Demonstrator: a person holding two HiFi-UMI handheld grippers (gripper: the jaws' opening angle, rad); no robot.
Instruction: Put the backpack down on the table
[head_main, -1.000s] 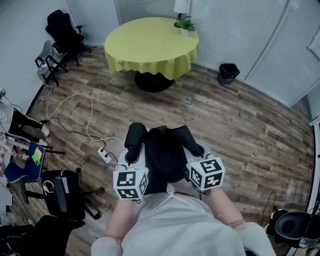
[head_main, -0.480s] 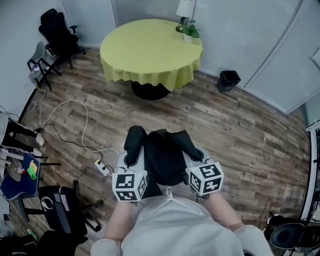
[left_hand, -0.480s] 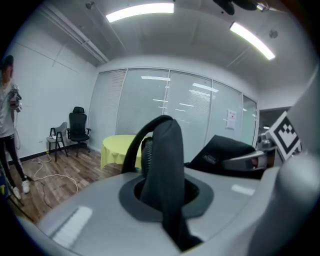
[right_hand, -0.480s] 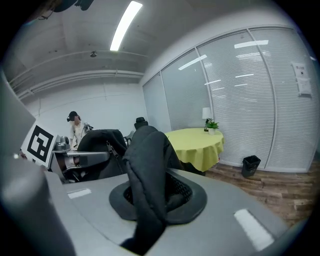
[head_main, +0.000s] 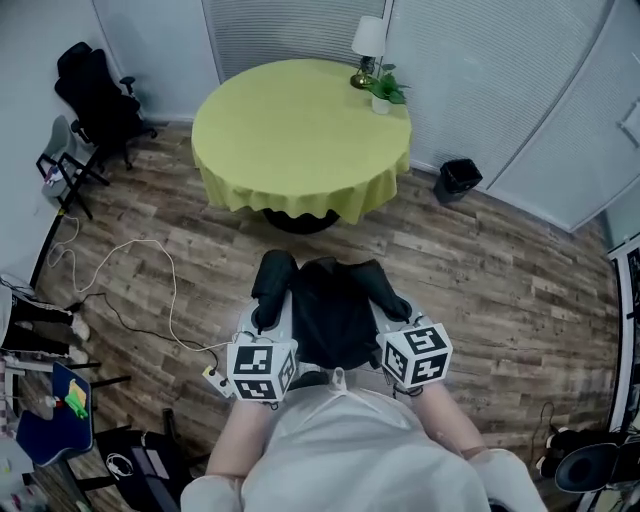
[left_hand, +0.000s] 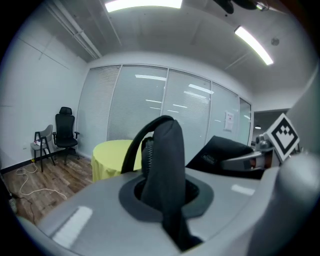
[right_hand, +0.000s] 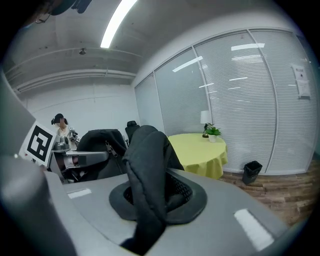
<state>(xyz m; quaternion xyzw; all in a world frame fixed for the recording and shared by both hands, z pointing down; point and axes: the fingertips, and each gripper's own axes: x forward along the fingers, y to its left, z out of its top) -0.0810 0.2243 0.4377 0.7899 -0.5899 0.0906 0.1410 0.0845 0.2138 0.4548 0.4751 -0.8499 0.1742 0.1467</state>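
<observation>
A black backpack (head_main: 330, 310) hangs between my two grippers above the wood floor. My left gripper (head_main: 268, 312) is shut on its left shoulder strap (left_hand: 167, 165), which stands up between the jaws. My right gripper (head_main: 392, 305) is shut on the other shoulder strap (right_hand: 147, 170). The backpack's body (right_hand: 97, 145) shows to the left in the right gripper view. The round table with a yellow-green cloth (head_main: 300, 135) stands ahead, a short way off, and also shows as the table (left_hand: 112, 155) in the left gripper view and the table (right_hand: 197, 152) in the right gripper view.
A lamp (head_main: 367, 50) and a small potted plant (head_main: 384, 92) stand at the table's far right edge. A black bin (head_main: 458, 177) sits right of the table. Black office chairs (head_main: 95, 100) stand at far left. A white cable and power strip (head_main: 215, 375) lie on the floor at left.
Both grippers and the backpack have moved toward the round table, which now lies nearer and larger in the head view. The grips on the straps are unchanged.
</observation>
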